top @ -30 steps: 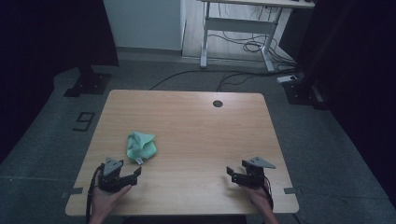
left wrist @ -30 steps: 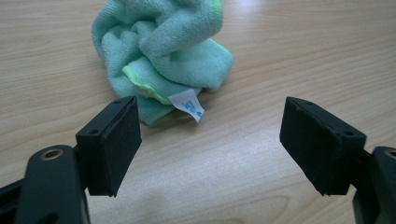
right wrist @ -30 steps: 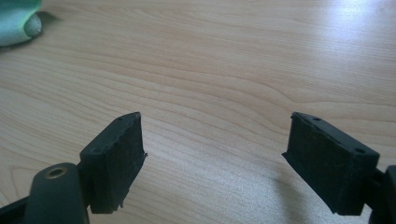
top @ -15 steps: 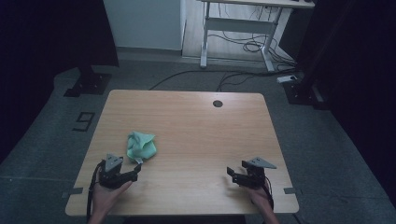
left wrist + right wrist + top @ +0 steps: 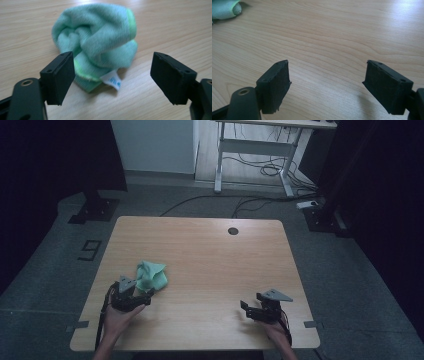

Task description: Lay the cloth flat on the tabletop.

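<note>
A: Where is the cloth right now?

B: It lies crumpled on the wooden table, toward the left side of the near half. It is a green bundle, loosely rolled, with a small white label sticking out at its near edge in the left gripper view.

A: And the left gripper?

B: It sits just beside the cloth, on the person's side of it, held in the left hand. Its jaws are spread wide apart. In the left gripper view one jaw overlaps the cloth's near left edge, while the other stands off over bare wood. I cannot tell whether that jaw touches the fabric.

A: So nothing is gripped?

B: Nothing. The cloth rests on the table by its own weight.

A: What about the right gripper?

B: It is well apart from the cloth, near the right front of the table. Its jaws are also spread wide in the right gripper view, with plain wood grain between them. A corner of the green cloth peeks in at the top left of that view.

A: Anything else on the table?

B: A small dark round hole near the far edge.
</note>
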### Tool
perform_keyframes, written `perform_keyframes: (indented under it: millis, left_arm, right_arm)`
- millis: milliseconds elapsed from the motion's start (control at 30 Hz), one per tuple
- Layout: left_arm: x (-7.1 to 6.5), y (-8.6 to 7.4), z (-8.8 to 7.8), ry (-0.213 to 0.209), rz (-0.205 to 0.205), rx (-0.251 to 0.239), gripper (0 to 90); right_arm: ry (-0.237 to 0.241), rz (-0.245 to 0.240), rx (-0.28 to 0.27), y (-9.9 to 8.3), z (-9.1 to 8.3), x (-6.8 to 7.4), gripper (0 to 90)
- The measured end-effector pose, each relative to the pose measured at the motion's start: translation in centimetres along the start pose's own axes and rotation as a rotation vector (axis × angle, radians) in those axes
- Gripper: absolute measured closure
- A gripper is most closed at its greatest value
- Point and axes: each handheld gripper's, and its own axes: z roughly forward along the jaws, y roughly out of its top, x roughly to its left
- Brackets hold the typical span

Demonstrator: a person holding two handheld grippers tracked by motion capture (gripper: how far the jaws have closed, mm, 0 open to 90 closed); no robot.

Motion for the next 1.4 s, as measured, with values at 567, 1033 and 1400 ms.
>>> perform_keyframes:
  millis: [567, 1033, 1400]
  left_arm:
    - [-0.1, 1.2, 4.4, 0.038, 0.050, 0.076, 15.4]
    - [0.3, 0.7, 6.7, 0.042, 0.017, 0.136, 23.5]
    - [0.3, 0.6, 6.8, -0.010, 0.017, 0.135, 53.8]
  right_arm:
    - [-0.011, 0.008, 0.002, -0.3, -0.3, -0.1, 20.3]
    - [-0.030, 0.026, 0.001, -0.6, -0.8, -0.5, 20.5]
    - [-0.044, 0.046, -0.004, -0.9, -1.2, -0.8, 21.7]
